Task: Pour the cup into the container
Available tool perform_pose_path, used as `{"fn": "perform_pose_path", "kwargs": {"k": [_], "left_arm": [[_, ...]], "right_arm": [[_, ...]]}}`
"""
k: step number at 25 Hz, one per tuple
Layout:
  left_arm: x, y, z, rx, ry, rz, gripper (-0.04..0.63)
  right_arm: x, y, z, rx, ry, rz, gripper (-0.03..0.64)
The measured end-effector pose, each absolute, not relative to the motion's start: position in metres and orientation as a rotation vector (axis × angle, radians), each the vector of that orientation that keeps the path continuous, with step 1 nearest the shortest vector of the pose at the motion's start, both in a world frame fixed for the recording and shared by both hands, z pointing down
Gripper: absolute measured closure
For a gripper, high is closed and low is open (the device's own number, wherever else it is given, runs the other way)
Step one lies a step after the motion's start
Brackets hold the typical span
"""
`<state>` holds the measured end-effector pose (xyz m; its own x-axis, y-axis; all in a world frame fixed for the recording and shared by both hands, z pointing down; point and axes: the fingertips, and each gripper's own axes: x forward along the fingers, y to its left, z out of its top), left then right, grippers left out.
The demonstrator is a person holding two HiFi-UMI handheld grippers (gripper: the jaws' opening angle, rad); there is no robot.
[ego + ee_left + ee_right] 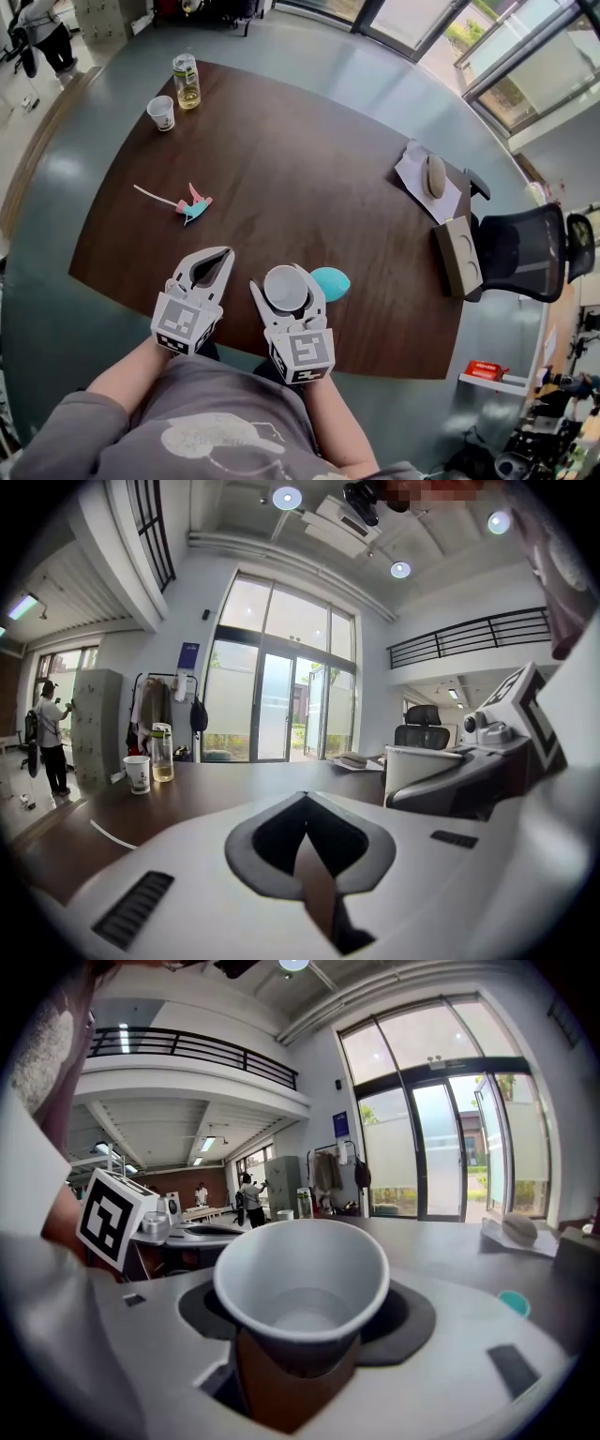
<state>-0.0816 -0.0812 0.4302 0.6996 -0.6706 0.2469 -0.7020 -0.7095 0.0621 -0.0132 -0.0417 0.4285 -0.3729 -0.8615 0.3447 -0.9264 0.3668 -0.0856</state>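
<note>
The cup [302,1283] is in my right gripper [286,279], close in front of my body over the near edge of the table [300,169]. It is a white paper cup, round-rimmed and tapering downward, and it stands upright with its mouth facing up. Inside I see its pale floor, but I cannot tell whether any clear liquid lies there. My right fingers [487,1335] are clamped on its sides below the rim, their dark inner pads curving around it.

My left gripper [223,253] hovers just beside it to the left, at about the same height. Its fingers [187,874] are pressed together at the tips with nothing between them, only the table showing through the gap behind the tips. Both grippers point away from me and a little downward, my forearms reaching out from grey sleeves.

Just to the right of the cup a small teal round thing [331,282] lies on the dark brown, smooth table. At the far left end stand a second paper cup [161,112] and, just beside it, a clear bottle [187,82] with yellowish liquid in its lower part. Between them and me lies a pink and teal toy [194,205] on a thin white stick. At the right end a pale oval object [434,175] rests on a sheet of paper [412,169], with a cardboard box [457,255] near the edge and a black mesh chair [525,248] behind it.
</note>
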Motion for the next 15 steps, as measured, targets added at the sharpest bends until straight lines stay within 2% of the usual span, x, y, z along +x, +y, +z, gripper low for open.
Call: {"fn": "perform_pose_path", "kwargs": {"k": [15], "left_arm": [[-0.078,-0.108,0.473,2.733,-1.052,0.332,0.589]], "right_arm": [[-0.009,-0.075,0.495,1.725,-2.266,0.432,0.316]]}}
